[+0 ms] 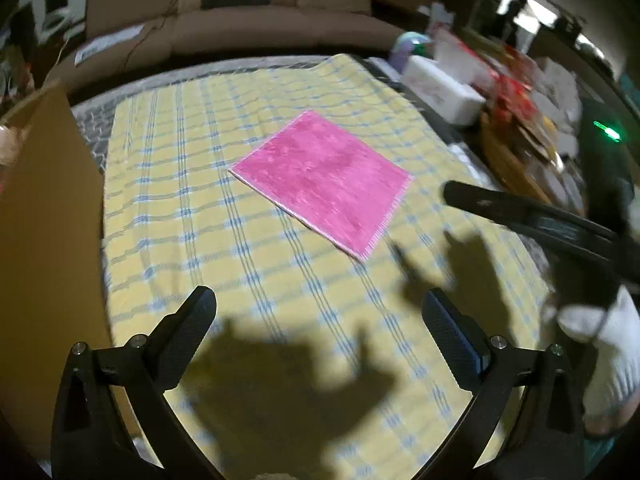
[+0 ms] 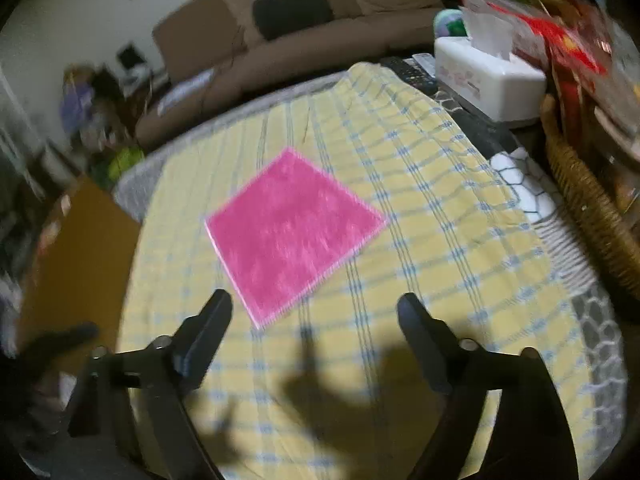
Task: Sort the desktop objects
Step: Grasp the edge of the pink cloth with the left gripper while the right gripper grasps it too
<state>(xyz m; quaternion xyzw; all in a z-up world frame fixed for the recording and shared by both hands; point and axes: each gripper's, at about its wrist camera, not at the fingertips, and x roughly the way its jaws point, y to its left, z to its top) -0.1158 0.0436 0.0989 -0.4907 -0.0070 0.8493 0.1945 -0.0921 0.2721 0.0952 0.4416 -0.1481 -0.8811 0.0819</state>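
- Work item: a flat, square, fluffy pink cloth [image 1: 322, 182] lies spread on a yellow tablecloth with blue check lines [image 1: 248, 264], near the centre of the table and rotated so one corner points toward the grippers.
- Position, left wrist view: the cloth sits at 12 o'clock from the left gripper [image 1: 319, 312], apart from both fingertips.
- Position, right wrist view: the nearest cloth corner lies at about 11 o'clock from the right gripper [image 2: 316, 316], just beside the left-hand fingertip but not between the fingers.
- Left gripper state: fingers spread wide, holding nothing, touching nothing.
- Right gripper state: fingers spread wide, empty, hovering above the tablecloth.
- Judged step: approach to the cloth; no grasp is made yet.
- Procedure: lower one gripper onto the nearest corner, with one finger sliding under the edge and the other above, then close on the cloth alone.
- Caution: the tablecloth is thin and loose; a deep pinch probably catches it together with the cloth.
- Surroundings: a white tissue box [image 2: 490, 80] stands at 2 o'clock, and a brown cardboard box [image 2: 80, 256] at 9 o'clock.
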